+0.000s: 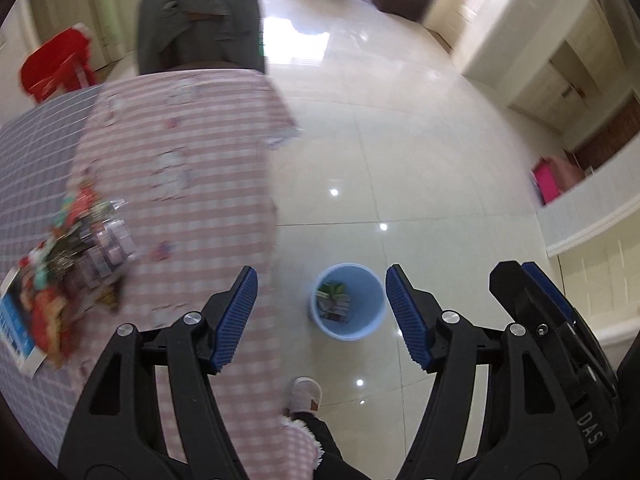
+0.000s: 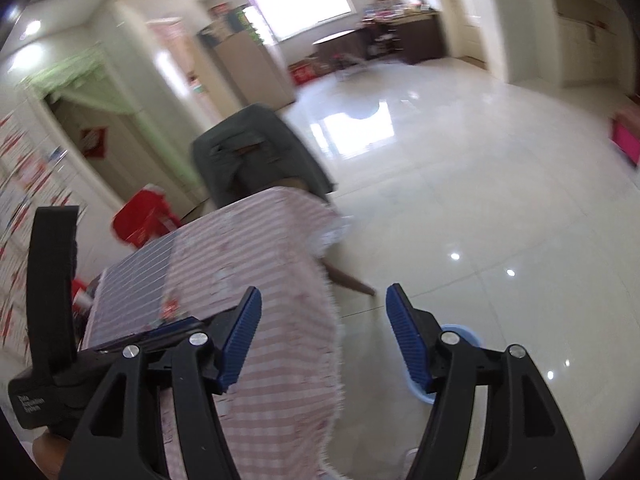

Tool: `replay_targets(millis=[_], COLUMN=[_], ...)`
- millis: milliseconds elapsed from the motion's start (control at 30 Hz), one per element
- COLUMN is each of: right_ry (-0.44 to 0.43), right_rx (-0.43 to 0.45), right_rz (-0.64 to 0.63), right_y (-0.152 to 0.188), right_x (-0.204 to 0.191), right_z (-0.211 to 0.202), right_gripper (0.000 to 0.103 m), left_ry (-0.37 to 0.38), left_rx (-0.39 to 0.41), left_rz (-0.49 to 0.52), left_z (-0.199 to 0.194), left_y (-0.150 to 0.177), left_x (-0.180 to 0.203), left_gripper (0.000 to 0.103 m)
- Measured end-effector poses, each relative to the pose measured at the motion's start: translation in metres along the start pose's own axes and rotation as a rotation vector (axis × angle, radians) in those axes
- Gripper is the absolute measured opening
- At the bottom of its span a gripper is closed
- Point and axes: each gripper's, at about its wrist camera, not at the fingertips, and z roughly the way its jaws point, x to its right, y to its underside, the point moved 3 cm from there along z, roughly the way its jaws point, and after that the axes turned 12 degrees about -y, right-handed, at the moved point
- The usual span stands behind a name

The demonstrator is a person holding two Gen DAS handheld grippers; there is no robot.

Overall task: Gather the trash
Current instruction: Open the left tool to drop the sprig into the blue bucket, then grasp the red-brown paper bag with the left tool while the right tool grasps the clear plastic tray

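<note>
Right tongs [image 1: 560, 320] read "DAS" — left tongs' housing [image 2: 36, 392], "Data Acquisition System".

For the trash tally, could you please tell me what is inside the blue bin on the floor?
One green-and-white wrapper lies inside the blue bin. Anything beneath it is covered and cannot be seen.

Brightness: my room is well lit by daylight, nothing dim.
Light source: the window [image 2: 304, 0] at the far end is blown out white.
Glare: the glossy floor [image 1: 420, 168] mirrors a big white patch and small ceiling-lamp dots.
Blur: my tablecloth [image 1: 180, 168], the wrappers [image 1: 76, 240] and the grey chair [image 2: 248, 148] are smeared by motion.
Sharpest: the blue pads [image 1: 236, 318] close to my left camera.
Distortion: fisheye bends walls and cupboards; the corners go black.
Shadows: soft and faint.
</note>
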Motion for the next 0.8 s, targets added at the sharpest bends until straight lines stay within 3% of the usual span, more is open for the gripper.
replay_targets(millis=[300,500,800], right_ry=[-0.158,-0.182,-0.168], right_rx=[-0.15,-0.231,-0.289], right_rz=[-0.099,-0.091,0.038], right_y=[0.042,0.081,0.126], right_x=[-0.121,-0.167,-0.177], right_z=[0.069,0.111,0.163], right_gripper=[0.065,0.065,0.065], left_ry=[-0.124,-0.23,-0.269], left_rx=[-0.002,-0.071,-0.124], left_rz=[-0.178,-0.152,0.012], left_z=[-0.017,0.01,0.063], left_y=[0.039,0.075,0.092], left_x=[-0.163,-0.246,-0.268], left_gripper=[0.07,0.07,0.071])
